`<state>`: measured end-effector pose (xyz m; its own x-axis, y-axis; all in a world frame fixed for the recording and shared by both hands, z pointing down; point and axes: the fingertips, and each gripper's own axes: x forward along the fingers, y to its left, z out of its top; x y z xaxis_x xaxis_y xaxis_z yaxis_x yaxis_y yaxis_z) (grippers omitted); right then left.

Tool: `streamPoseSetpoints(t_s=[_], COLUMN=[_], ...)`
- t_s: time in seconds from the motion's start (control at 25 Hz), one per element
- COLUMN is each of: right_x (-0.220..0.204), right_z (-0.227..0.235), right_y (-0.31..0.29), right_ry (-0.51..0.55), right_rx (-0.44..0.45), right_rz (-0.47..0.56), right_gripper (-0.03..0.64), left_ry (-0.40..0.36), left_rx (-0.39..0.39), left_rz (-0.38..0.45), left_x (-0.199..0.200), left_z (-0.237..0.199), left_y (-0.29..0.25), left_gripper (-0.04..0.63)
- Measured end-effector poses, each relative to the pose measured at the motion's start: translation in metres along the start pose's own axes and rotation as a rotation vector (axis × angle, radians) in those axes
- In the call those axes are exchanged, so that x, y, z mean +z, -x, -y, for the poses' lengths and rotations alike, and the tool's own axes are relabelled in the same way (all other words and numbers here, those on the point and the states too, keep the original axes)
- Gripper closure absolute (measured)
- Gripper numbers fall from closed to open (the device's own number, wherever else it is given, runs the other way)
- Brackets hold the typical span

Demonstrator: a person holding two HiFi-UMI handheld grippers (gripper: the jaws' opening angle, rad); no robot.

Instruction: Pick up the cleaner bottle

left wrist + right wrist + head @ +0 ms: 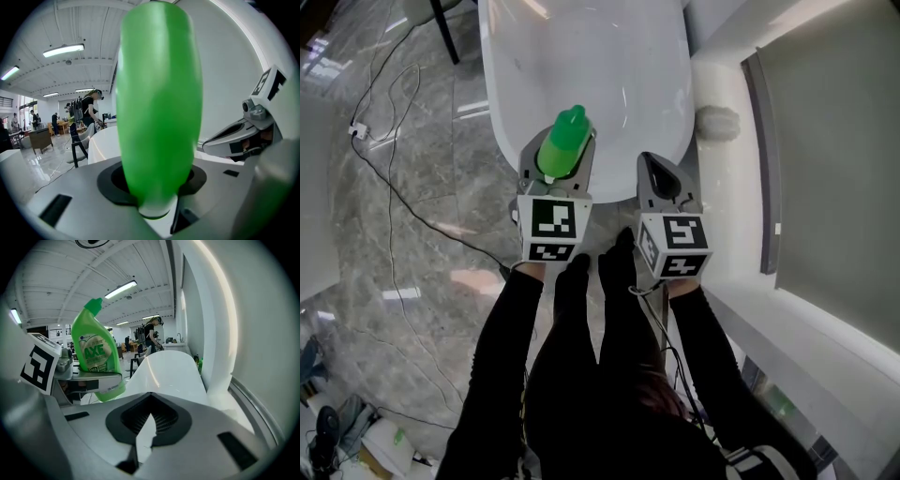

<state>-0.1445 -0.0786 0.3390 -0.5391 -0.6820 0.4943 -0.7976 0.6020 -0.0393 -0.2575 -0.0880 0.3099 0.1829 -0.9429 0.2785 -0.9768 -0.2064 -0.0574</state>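
The green cleaner bottle (563, 139) stands upright between the jaws of my left gripper (560, 155), which is shut on its body and holds it over the near rim of the white bathtub (609, 66). In the left gripper view the bottle (159, 108) fills the middle, pinched low down by the left gripper (157, 190). My right gripper (662, 176) hovers just to the right of it, shut and holding nothing. In the right gripper view the right gripper (146, 423) shows only a thin slit between its pads, and the labelled bottle (96, 352) is at the left.
A white ledge (722, 187) and a grey blind (834, 159) run along the right of the tub. A grey round knob (717, 122) sits on the ledge. Thin cables (392, 197) trail over the marble floor at the left. The person's dark legs (600, 309) are below the grippers.
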Motion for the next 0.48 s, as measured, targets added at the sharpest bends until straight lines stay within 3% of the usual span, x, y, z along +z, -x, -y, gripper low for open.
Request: streamPoseSetpoints(t_s=[0.48], right_x=[-0.004], right_z=[-0.019], right_y=[-0.001], right_ry=[0.008], right_rx=[0.039], right_rz=[-0.006], right_gripper=[0.615], left_ry=[0.006], left_rx=[0.016], left_rz=[-0.011], left_x=[-0.006], left_z=[-0.005], left_y=[0.015], left_gripper=[0.397])
